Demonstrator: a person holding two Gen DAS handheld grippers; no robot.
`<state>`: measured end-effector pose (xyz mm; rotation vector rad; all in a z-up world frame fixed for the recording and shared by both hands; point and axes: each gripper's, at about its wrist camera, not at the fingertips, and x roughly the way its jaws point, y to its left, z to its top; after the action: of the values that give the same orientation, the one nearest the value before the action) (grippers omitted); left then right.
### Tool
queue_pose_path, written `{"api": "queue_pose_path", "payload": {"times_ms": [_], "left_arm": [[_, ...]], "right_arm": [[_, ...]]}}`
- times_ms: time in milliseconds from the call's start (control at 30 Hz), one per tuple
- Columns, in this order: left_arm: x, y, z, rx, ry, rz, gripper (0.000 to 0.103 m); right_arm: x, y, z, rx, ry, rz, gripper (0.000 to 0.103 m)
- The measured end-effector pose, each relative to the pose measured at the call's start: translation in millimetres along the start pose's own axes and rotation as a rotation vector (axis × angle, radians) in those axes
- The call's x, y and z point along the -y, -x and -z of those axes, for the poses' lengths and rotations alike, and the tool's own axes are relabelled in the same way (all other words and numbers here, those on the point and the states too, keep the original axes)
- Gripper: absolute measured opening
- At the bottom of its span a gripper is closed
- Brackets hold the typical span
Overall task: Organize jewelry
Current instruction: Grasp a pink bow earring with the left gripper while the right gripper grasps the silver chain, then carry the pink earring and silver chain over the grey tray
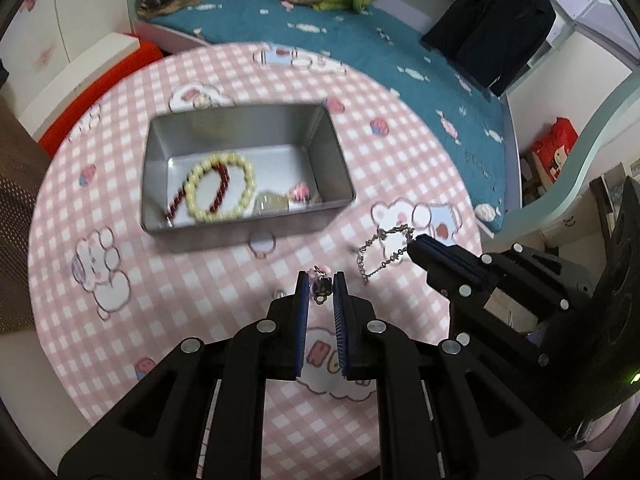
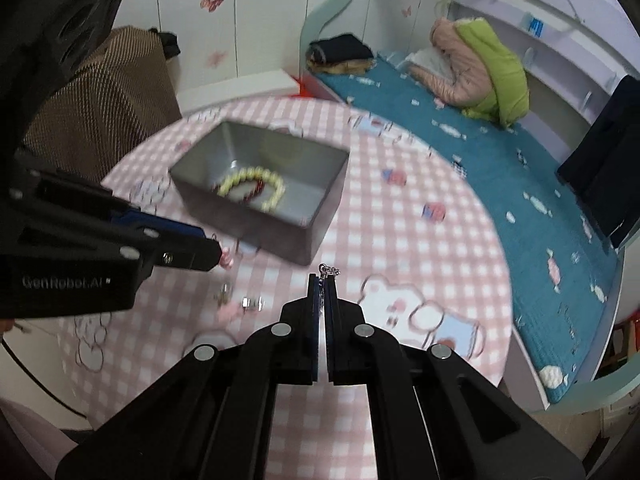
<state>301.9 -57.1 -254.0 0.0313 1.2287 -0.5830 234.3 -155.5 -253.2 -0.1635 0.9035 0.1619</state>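
A silver tin [image 1: 240, 232] stands on the pink checked round table [image 1: 120, 340]; inside lie a yellow bead bracelet [image 1: 244, 168] and a dark red bead string [image 1: 218, 196]. My left gripper [image 1: 321, 280] is shut on a small dark charm with a pink tip [image 1: 322, 289], held above the cloth in front of the tin. In the right wrist view that pink tip [image 2: 227, 260] shows at the left gripper [image 2: 218, 258]. My right gripper [image 2: 323, 280] is shut on a thin silver chain [image 2: 329, 270]. The chain [image 1: 380, 252] dangles in a loop from the right gripper [image 1: 414, 242].
Small silver and pink pieces [image 2: 252, 303] lie on the cloth near the front. A bed with a teal blanket [image 1: 400, 64] borders the table's far side, a black jacket [image 1: 492, 28] hangs there. A brown mesh chair [image 2: 100, 100] stands at the left.
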Motion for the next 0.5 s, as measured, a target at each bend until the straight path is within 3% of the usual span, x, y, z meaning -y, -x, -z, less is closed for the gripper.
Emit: {"api": "queue_pose_path", "payload": {"times_ms": [300,500], "left_arm": [[2.5,41.6,-28.8,0.129,-0.018,-0.024,0.012],[-4.2,54.8,-43.5,0.172,0.013,-0.045,0.012]], "right_arm": [[4.7,34.0,-56.6,0.171,0.017,-0.014,0.001],[-1.9,44.0,-81.3,0.252,0.048,-0.043,0.002]]}}
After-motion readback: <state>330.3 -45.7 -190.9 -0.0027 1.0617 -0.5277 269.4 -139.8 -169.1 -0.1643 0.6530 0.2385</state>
